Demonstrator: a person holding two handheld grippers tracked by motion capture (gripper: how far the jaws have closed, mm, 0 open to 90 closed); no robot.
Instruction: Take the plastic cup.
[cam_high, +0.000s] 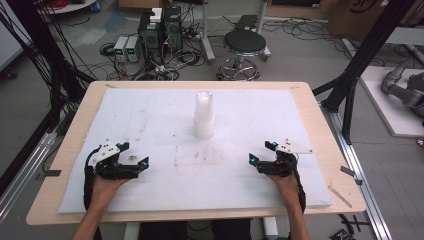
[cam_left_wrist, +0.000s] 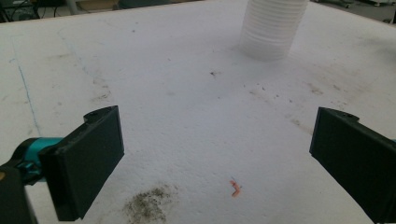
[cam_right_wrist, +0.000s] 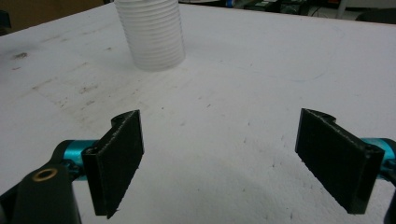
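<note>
Your left gripper (cam_high: 134, 155) and right gripper (cam_high: 261, 151) rest on the white foam board (cam_high: 150, 200), jaws spread, empty. The stack of white cups (cam_high: 204, 114) stands upright beyond them, mid-board. Likely step: reach; approach level, one jaw each side, squeeze gently.

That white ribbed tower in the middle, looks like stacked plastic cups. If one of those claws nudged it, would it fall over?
Probably yes. The stack of cups stands tall on a narrow base, so a push near its top would likely tip it. Its thin, translucent walls suggest it is light and may slide on the white foam board if pushed low. A hard squeeze might crumple it.
</note>
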